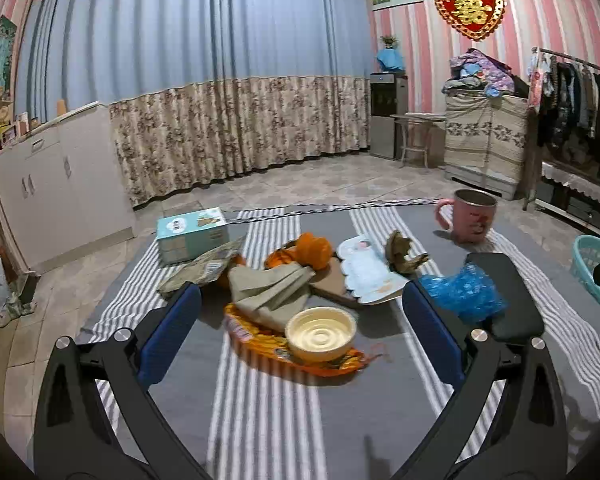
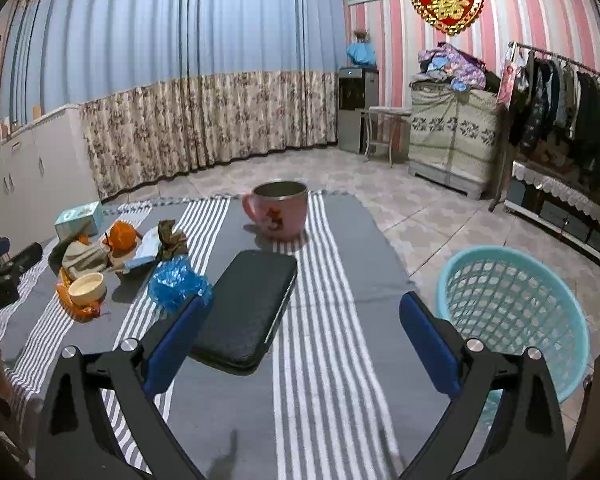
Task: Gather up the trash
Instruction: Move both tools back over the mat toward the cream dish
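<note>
With both my left gripper [image 1: 300,320] and right gripper [image 2: 300,336] spread wide and empty, I risk tipping the cream bowl [image 1: 321,334] off its orange wrapper [image 1: 260,346].

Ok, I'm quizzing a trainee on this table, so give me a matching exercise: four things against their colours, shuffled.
Things:
1. mug
2. basket
3. case
4. bowl

Colours:
A. black
B. cream
C. pink
D. turquoise

Pairs: 1-C, 2-D, 3-A, 4-B
</note>
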Available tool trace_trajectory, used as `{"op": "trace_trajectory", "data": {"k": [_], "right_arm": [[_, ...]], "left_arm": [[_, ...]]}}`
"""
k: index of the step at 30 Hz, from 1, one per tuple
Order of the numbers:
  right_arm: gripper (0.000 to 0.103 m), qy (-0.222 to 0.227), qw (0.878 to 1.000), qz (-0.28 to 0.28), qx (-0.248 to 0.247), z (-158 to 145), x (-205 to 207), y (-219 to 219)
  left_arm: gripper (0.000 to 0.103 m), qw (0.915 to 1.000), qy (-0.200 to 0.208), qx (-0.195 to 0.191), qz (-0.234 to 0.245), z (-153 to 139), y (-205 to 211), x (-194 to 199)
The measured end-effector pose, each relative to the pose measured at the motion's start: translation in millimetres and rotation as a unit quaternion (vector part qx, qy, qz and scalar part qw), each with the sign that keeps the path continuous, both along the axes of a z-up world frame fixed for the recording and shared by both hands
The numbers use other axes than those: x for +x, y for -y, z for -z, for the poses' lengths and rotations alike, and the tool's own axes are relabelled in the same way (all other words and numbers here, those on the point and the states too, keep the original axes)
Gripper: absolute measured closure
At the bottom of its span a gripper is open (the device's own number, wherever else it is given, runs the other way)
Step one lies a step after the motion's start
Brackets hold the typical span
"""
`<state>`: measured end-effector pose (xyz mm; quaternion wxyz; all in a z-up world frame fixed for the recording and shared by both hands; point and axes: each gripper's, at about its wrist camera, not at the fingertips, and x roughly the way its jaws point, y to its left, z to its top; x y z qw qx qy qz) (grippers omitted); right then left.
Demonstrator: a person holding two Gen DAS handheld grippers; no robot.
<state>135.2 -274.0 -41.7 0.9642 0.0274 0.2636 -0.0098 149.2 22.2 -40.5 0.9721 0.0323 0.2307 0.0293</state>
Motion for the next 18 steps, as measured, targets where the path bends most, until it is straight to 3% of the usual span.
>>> {"op": "trace_trajectory", "data": {"k": [9, 14, 18], "right_arm": [[0.007, -0.03, 0.999, -0.014, 0.0, 24.4, 25.7, -16.9], [0.007, -0.045, 0.999, -0.013, 0.004, 34.2, 35.9, -19.6], [0.007, -0.054, 0.998, -0.014, 0.009, 38.6, 41.2, -19.9]], "left_arm": [[0.005, 0.9987, -0.045, -0.016, -0.015, 22.5, -29.2, 20.3], [0.006, 0.9951, -0.087, -0.047, 0.006, 37.7, -34.2, 38.5], [0.006, 0.9922, -0.114, -0.045, 0.023, 44.6, -27.2, 51.2]]}}
